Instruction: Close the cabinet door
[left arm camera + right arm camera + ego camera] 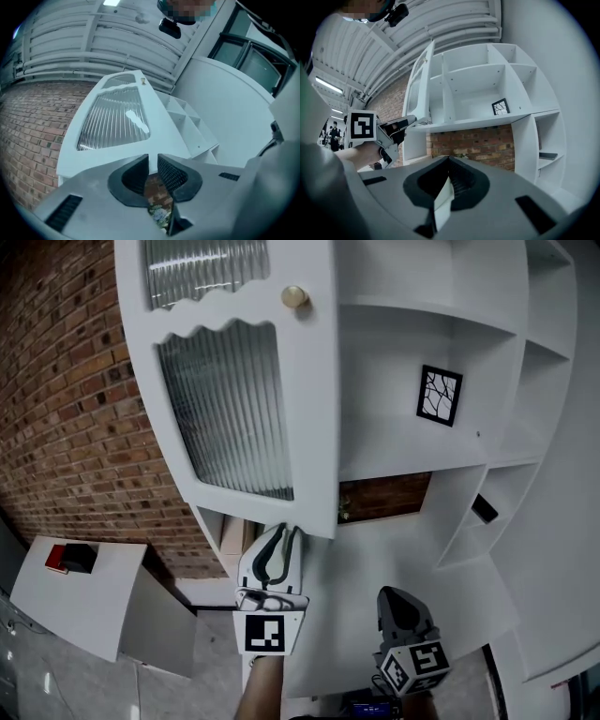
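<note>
The left tongs [153, 159] are held beneath the white cabinet door [309, 427], which is swung open just above and ahead of their tips. Their jaws are set a narrow slit apart with nothing gripped between them, and the tips are seen at the door's lower edge. The right tongs [449, 158] are clenched and empty, held low to the right of the left tongs and apart from the door, and are pointed at the open shelves [403, 324], where a small framed picture [439, 396] is set above and ahead of them.
</note>
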`<state>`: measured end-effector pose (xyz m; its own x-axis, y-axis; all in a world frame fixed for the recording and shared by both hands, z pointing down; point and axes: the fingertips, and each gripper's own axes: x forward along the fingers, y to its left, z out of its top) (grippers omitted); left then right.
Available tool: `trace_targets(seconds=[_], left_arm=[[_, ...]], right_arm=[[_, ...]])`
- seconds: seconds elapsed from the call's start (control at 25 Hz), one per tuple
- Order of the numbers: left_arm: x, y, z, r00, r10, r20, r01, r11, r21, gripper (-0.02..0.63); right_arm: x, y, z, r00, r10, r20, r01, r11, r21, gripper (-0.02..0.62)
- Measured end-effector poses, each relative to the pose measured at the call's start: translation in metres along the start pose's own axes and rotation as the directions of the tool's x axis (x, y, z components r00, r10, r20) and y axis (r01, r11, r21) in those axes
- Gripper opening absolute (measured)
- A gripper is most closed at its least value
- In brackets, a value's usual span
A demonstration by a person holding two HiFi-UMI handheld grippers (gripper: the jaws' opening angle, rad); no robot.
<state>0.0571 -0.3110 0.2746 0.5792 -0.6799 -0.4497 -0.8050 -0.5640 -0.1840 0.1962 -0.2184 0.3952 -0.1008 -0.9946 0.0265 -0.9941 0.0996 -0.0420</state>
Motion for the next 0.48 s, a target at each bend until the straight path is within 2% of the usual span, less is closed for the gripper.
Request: trace_targets(seconds=[0.2,0.48], left_arm=[[0.004,0.001,-0.007,1.000,-0.001,0.016,0.001,1.000,-0.024,0.058],[0.017,0.013,-0.012,1.000,0.003,0.030,0.000,0.995,-0.100,0.034]], right_arm=[[0.006,-0.015,-0.006,1.000,-0.021,-0.018,0.021,1.000,0.016,0.000],[0.016,-0.018,-0.009,0.999,-0.027,-0.036,0.027,1.000,0.009,0.000]])
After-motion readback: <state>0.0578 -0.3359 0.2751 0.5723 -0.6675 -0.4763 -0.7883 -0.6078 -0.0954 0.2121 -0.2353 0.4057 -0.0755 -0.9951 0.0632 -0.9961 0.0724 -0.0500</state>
